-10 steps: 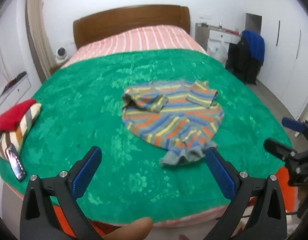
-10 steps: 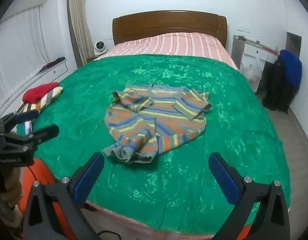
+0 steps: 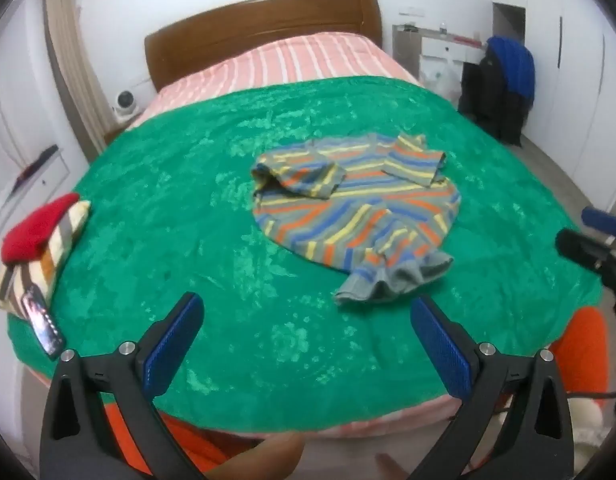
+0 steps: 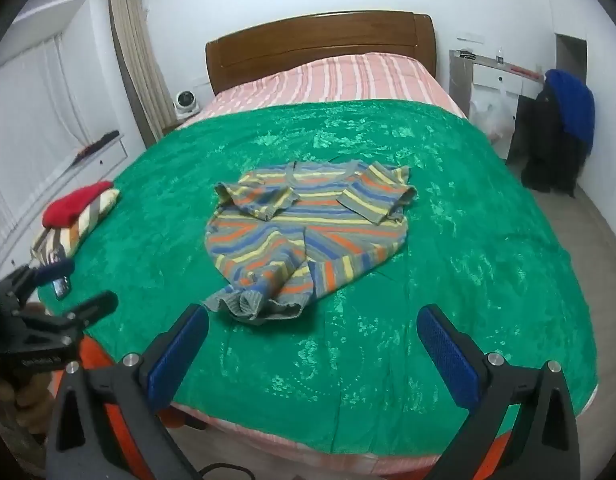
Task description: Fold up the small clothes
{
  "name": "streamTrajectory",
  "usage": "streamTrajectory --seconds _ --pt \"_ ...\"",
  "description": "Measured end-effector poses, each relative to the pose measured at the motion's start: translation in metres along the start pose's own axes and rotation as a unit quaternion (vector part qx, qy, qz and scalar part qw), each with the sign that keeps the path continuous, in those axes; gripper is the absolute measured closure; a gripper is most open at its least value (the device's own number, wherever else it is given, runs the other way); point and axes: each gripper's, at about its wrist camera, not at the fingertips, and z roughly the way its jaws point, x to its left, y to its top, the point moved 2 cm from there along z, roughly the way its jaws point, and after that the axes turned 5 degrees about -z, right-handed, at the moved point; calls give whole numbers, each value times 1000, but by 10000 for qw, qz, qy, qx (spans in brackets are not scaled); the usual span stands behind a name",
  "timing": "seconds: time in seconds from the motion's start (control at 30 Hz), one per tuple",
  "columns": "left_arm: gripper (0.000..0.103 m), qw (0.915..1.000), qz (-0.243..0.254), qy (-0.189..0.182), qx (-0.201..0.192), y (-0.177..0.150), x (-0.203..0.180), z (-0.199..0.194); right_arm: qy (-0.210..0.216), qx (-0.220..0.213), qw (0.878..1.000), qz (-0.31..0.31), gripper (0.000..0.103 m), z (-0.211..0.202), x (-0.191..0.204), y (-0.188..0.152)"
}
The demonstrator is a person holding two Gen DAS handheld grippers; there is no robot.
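A small knitted garment in grey with orange, blue and yellow stripes (image 3: pixel 356 208) lies near the middle of the crushed-velvet green blanket (image 3: pixel 180 208) that covers the bed, and it looks only partly folded: both short sleeves are turned in over the chest, and the lower part is drawn toward the near edge into a bunched, ruffled grey hem (image 4: pixel 252 304). The body, though, spreads in a wide rounded shape, so the main folds, bringing the sides in and doubling the piece over, appear not yet done. At the left edge of the blanket a folded red knit (image 4: pixel 76 204) rests on a folded brown, white and orange striped piece (image 4: pixel 84 228), which I take to be finished items, though the fisheye edge is too distorted to be sure. The left gripper (image 3: pixel 308 340) and the right gripper (image 4: pixel 312 344) both hover over the near edge of the bed, short of the garment, jaws spread wide with nothing between the blue pads. My judgement: the current piece is roughly midway.
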Motion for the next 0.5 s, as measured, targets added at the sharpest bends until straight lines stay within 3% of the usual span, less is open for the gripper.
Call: streamTrajectory --seconds 0.13,0.33,0.5 --pt "0 9995 -147 -259 113 1 10 -2 -179 25 9998 45 0 1 -2 2" --pt "0 9999 103 -16 -43 -6 -6 4 -163 141 9994 279 0 8 -2 -6" --pt "0 9999 -118 47 110 -10 1 12 -40 155 9986 504 0 9 -10 -7"
